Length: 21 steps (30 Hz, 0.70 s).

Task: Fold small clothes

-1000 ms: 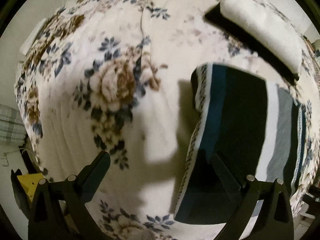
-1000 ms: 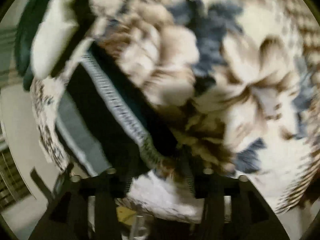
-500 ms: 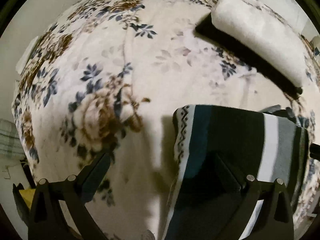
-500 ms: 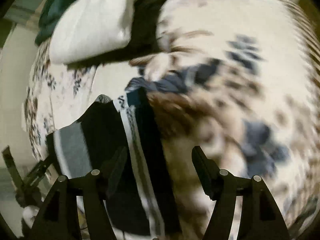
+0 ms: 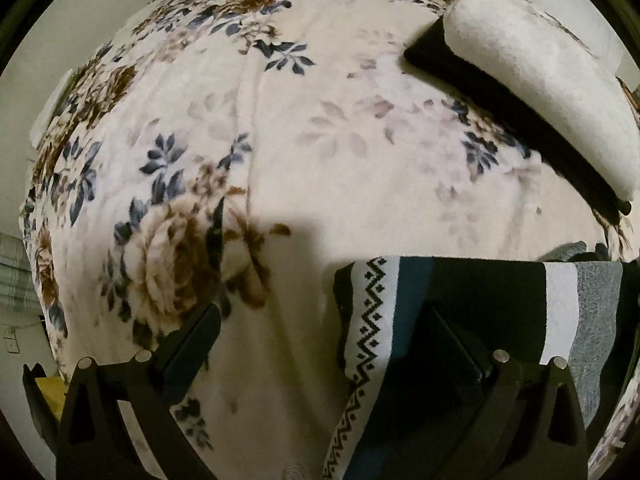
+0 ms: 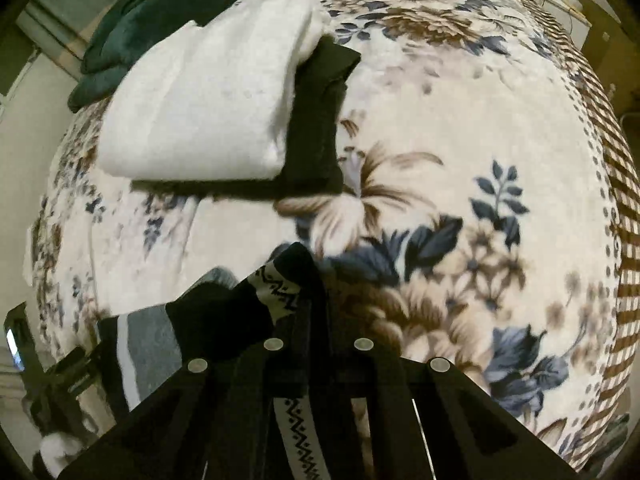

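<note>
A dark striped garment [image 5: 476,312] with a white zigzag band, teal, white and grey stripes lies on the floral blanket [image 5: 320,152] at the lower right of the left wrist view. My left gripper [image 5: 324,344] is open, its right finger over the garment's dark part, its left finger over bare blanket. In the right wrist view my right gripper [image 6: 316,320] is shut on the garment's zigzag edge [image 6: 280,284], which rises between the fingers. The rest of the garment [image 6: 160,340] trails to the lower left.
A folded white cloth [image 6: 208,104] lies on a folded black cloth [image 6: 320,120] farther up the bed, also in the left wrist view [image 5: 540,80]. A dark green pillow [image 6: 160,8] sits at the bed's head. The blanket's checked border [image 6: 612,184] runs along the right.
The right gripper was open over the garment's edge half a second ago and has closed on it. The left gripper has drawn back down the bed, staying open.
</note>
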Each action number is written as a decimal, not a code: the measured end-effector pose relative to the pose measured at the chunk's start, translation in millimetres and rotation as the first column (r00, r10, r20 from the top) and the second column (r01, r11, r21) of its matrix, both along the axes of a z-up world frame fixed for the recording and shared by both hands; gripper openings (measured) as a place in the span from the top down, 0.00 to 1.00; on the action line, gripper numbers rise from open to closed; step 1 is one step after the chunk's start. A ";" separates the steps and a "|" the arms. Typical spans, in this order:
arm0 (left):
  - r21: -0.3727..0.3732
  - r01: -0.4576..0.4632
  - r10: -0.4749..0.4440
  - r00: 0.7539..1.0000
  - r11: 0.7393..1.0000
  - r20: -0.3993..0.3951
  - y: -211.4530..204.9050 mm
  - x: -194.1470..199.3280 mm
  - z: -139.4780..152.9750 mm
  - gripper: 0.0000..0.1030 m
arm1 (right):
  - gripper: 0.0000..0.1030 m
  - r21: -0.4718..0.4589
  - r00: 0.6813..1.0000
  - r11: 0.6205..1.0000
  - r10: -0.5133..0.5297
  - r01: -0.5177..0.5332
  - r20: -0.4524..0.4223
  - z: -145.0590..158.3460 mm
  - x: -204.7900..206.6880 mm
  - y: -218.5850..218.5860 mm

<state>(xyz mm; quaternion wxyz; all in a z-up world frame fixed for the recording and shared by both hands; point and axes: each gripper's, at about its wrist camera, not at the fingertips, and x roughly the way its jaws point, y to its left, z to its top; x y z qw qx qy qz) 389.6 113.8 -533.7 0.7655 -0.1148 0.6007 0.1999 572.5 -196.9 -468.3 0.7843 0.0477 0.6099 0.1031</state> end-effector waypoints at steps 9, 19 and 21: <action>-0.071 0.006 -0.004 1.000 0.997 0.020 12.8 -34.8 24.2 0.00 | 0.49 0.112 0.967 0.990 -0.052 0.083 -0.250 -35.1 -21.0 -35.4; -0.332 -0.052 0.027 0.996 0.942 -0.080 5.8 -125.4 -6.7 0.00 | 0.78 0.266 0.863 0.928 -0.100 0.260 -0.494 -78.2 -143.9 -77.7; -0.354 -0.058 0.038 0.997 0.933 -0.063 6.9 -125.8 -7.1 0.00 | 0.89 0.255 0.880 0.932 -0.116 0.256 -0.461 -72.2 -148.4 -76.8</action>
